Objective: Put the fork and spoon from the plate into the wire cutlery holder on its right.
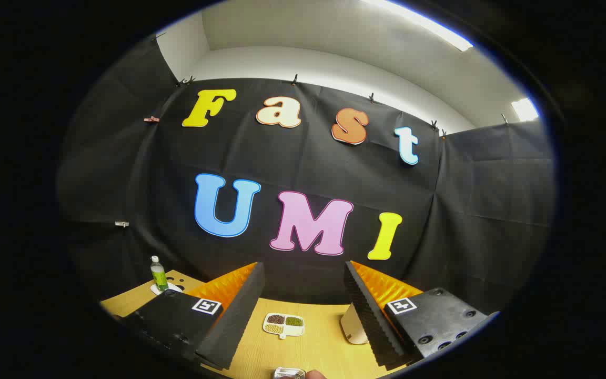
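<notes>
Gripper (303, 310) was held high with jaws wide and empty, aimed at the wall; plate, fork and spoon could not be made out, presumably below toward 6 o'clock.

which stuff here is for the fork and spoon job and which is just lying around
For the job: gripper, fingers open, holding nothing; shiny object at the table's near edge, maybe the holder, too cut off to tell.
Lying about: green bottle; divided dish of beans; white object beside one finger.
</notes>
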Tool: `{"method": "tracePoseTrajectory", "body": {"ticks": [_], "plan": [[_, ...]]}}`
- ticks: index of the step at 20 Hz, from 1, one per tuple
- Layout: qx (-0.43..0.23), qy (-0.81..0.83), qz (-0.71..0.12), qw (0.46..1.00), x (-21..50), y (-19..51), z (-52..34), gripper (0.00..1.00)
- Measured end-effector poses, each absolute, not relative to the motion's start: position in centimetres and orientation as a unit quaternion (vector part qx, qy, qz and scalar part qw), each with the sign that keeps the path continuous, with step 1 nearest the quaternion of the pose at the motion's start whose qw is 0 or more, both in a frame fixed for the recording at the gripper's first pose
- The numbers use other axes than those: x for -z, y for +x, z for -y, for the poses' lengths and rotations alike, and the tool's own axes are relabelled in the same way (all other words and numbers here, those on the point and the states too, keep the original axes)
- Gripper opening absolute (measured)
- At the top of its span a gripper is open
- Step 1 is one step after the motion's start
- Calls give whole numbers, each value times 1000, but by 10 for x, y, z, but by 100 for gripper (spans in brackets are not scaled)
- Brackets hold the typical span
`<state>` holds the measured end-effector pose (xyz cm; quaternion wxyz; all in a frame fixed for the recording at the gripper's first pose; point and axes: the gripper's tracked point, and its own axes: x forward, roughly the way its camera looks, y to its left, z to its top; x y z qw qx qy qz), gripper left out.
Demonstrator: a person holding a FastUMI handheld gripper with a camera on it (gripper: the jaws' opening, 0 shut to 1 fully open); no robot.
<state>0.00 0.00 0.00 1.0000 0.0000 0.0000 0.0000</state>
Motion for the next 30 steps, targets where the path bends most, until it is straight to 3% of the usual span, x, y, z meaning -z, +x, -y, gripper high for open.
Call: {"method": "tracePoseTrajectory", "body": {"ticks": [24,30], "plan": [[1,5,-5,1000,5,-1,0,98],[-41,9,-32,999,17,-1,-31,98]]}}
